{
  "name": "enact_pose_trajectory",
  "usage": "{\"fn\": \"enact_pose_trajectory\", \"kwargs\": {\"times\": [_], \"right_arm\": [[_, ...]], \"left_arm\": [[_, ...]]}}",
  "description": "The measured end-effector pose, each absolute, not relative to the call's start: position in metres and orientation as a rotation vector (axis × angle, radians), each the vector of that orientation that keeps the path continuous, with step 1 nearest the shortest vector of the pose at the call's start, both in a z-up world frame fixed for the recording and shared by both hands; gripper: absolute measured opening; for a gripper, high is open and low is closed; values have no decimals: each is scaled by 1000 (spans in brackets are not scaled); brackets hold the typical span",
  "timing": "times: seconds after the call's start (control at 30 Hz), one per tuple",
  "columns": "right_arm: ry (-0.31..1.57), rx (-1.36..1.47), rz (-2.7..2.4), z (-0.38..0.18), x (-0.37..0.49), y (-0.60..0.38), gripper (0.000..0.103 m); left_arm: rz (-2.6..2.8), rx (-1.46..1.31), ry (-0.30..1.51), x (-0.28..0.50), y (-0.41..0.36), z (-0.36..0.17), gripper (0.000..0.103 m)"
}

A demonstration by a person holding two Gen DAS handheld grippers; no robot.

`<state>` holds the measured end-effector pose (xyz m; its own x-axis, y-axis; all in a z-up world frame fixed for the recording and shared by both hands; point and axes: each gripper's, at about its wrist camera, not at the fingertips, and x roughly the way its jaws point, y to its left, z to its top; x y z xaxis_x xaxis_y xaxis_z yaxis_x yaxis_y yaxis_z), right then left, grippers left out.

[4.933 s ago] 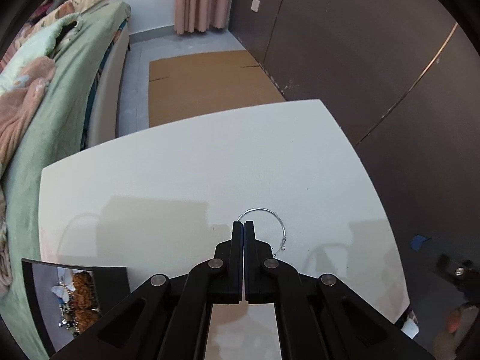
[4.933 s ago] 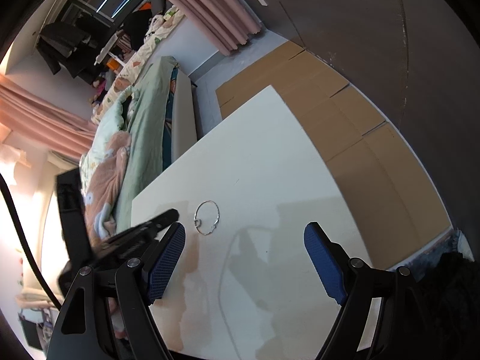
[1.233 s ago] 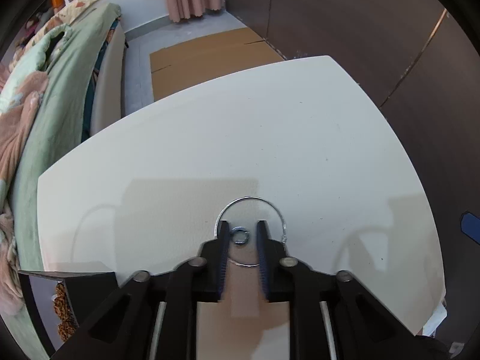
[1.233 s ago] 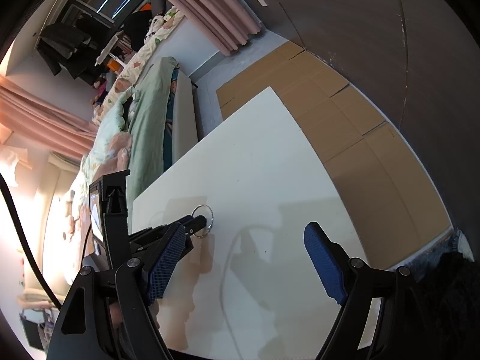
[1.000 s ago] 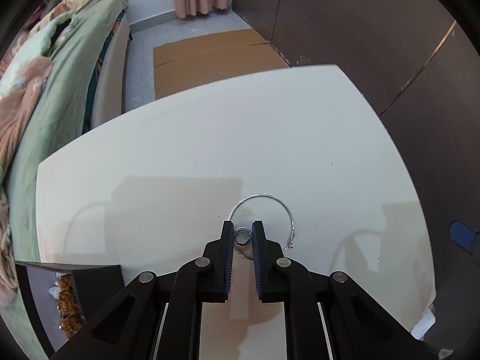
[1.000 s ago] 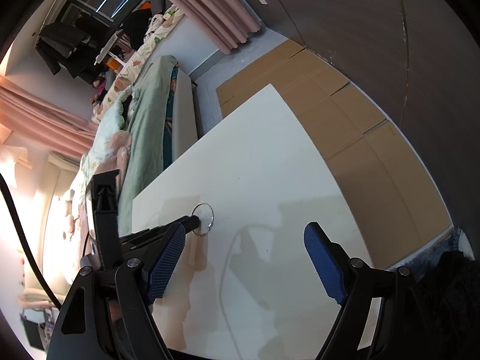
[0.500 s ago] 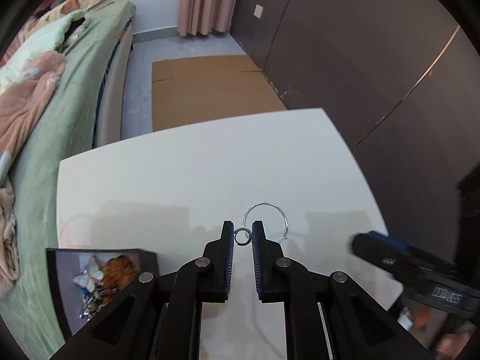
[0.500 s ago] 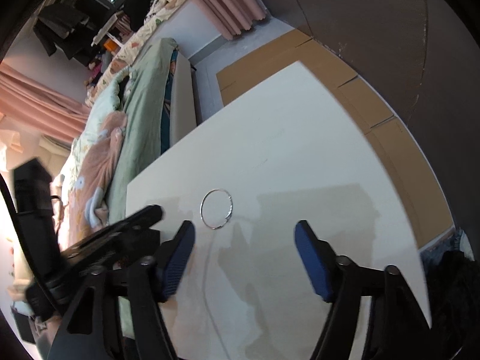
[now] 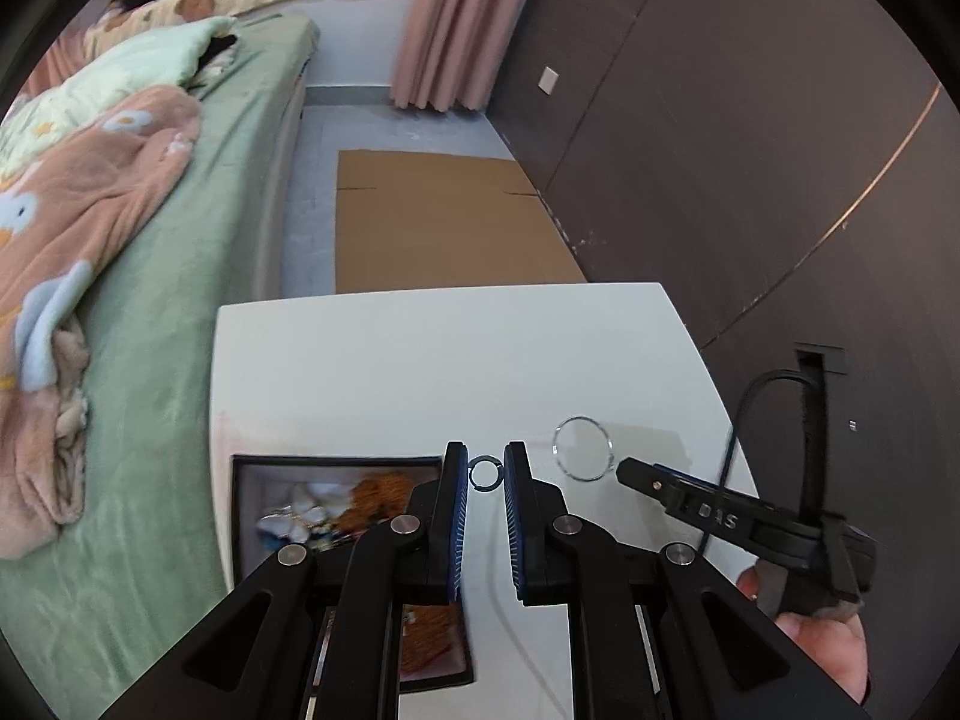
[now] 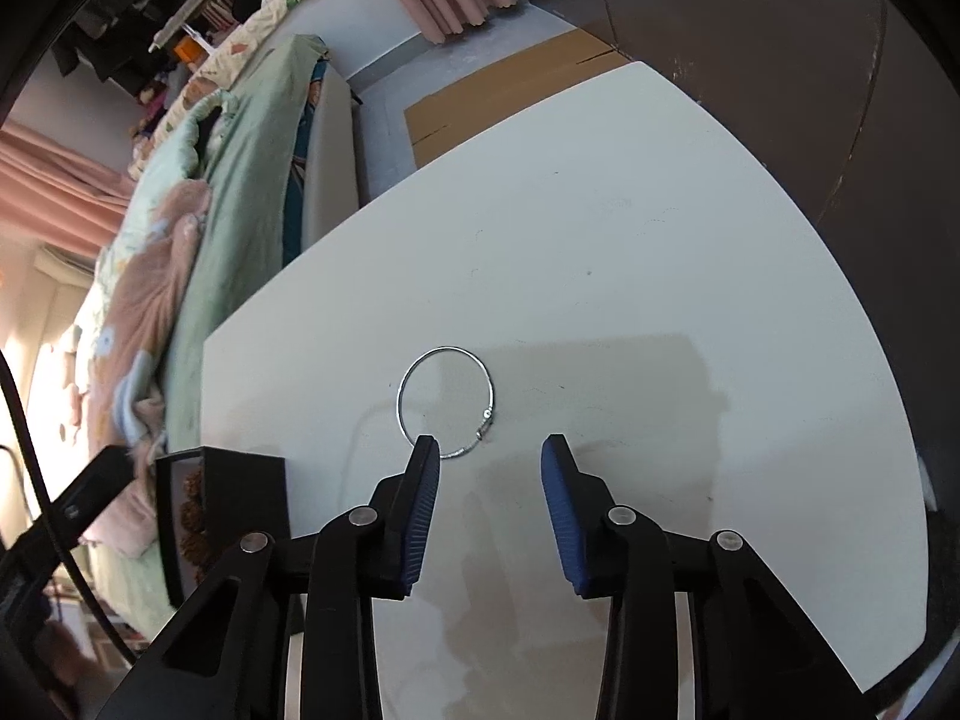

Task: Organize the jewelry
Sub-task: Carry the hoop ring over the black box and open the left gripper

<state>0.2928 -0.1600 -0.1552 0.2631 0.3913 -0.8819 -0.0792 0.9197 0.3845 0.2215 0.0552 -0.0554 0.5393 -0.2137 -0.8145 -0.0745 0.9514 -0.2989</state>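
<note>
The left gripper pinches a small ring edge-on btwn its blue pads, right at the tips, w/ the ring lifted off the white table. The black jewelry box sits at about 8 o'clock from those tips, lid off, w/ mixed pieces inside: something pale, something orange-brown, too blurred to name.

The right gripper is spread wide and holds nothing. Its tips hover at the near edge of the bangle, a thin silver hoop lying flat on the table at 12 o'clock from the claw; the left pad overlaps the hoop's near arc in the right wrist view. Contact can't be told. The clasp sits at about 4 o'clock on the hoop.

Risks, as a judgement:
- The ring is held by two small contact spots only. Any tilt, jolt or slackening on the way to the box probably lets it pivot out and roll off the table toward the bed.
- Released too high, it may bounce off the pieces already in the box.
- The bangle is thin wire lying flat, so pads closing on it may skid it away or miss it.
- Both grippers work near each other, so a clash could knock the ring loose.
</note>
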Motion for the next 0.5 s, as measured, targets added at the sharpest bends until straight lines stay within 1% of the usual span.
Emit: {"fn": "enact_pose_trajectory", "kwargs": {"times": [0.07, 0.13, 0.4, 0.5], "right_arm": [[1274, 269, 319, -158, 294, -153, 29], [1273, 241, 299, -159, 296, -147, 26], [1224, 94, 197, -157, 297, -129, 21], [1214, 40, 161, -155, 294, -127, 13]], "left_arm": [[-75, -327, 998, 217, 64, -56, 12], [-65, -329, 993, 213, 70, -57, 12], [-43, -344, 1005, 206, 90, -64, 12], [-31, -340, 1012, 207, 94, -67, 12]]}}
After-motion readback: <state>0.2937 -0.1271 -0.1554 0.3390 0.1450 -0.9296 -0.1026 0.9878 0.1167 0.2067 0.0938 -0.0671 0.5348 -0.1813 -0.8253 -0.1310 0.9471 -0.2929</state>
